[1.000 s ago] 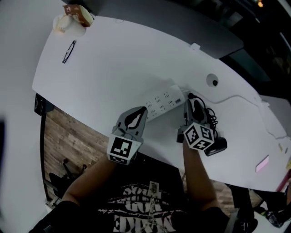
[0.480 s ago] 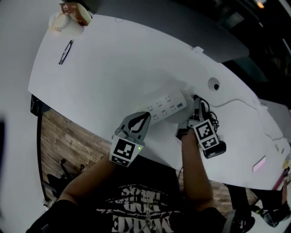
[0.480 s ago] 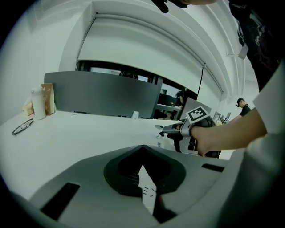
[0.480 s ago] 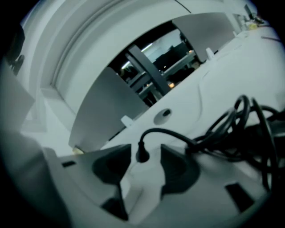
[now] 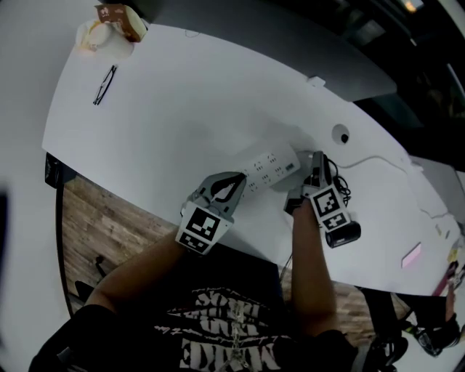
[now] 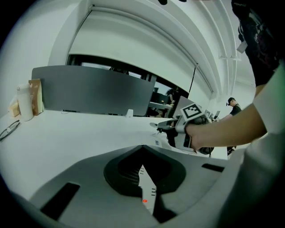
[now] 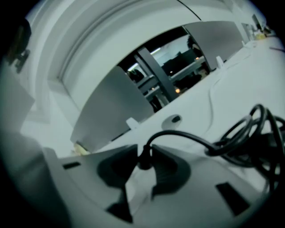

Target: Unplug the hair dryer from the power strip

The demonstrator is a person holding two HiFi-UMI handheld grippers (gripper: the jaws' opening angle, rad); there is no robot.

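A white power strip (image 5: 270, 167) lies on the white table (image 5: 182, 109). My left gripper (image 5: 238, 178) is shut, its tips on the strip's near-left end; in the left gripper view the strip (image 6: 146, 187) and its red light show under the closed jaws (image 6: 142, 149). My right gripper (image 5: 314, 158) is at the strip's right end. Its jaws have just been closing, and in the right gripper view they (image 7: 144, 153) clamp the black plug (image 7: 144, 164) that stands in the strip (image 7: 136, 185). The cord (image 7: 187, 136) loops right toward the black hair dryer (image 5: 345, 234).
Coiled black cord (image 5: 338, 185) lies right of the right gripper. A round cable port (image 5: 343, 136) sits behind it. Glasses (image 5: 105, 75) and a brown bag (image 5: 116, 18) are at the far left. The table's near edge runs just under both hands.
The right gripper rolled and edged in toward the strip's right end, its tips now at the plug. The left gripper stayed at the strip's near-left end.
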